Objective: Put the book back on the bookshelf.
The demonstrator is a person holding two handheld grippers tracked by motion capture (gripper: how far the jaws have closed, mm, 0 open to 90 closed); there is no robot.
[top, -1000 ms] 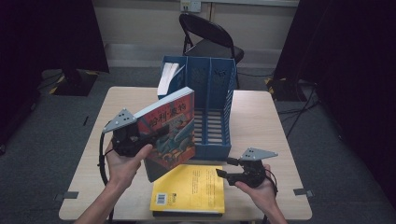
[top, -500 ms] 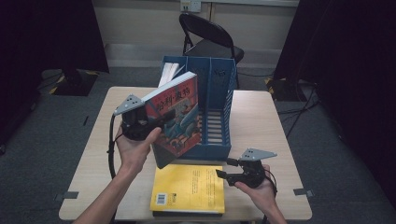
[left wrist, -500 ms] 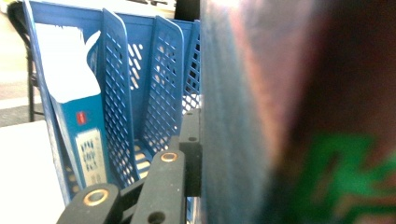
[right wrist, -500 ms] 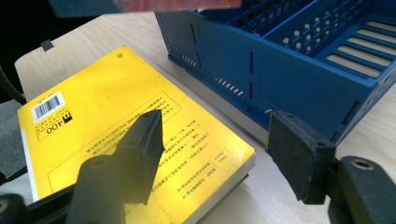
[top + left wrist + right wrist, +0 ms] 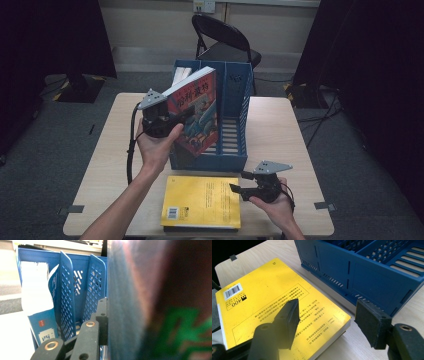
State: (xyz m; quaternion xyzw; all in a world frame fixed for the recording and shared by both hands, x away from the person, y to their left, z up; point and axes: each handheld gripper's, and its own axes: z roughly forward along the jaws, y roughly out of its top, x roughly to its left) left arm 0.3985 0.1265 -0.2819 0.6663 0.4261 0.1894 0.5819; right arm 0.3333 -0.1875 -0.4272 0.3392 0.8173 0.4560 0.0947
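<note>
Left claw [image 5: 172, 120] around red book [image 5: 197, 112]

The book [image 5: 195, 112] held up on the left has a red cover with a blue-grey illustration and pale page edges. The file rack [image 5: 235, 125] behind it is bright blue, its dividers pierced with rows of slots. The book [image 5: 202, 200] lying near the front edge is yellow with black print and a white barcode patch. The table [image 5: 280, 130] is pale wood grain. Both grippers, left [image 5: 172, 120] and right [image 5: 239, 182], are black with grey top plates. The floor is dark grey.
</note>
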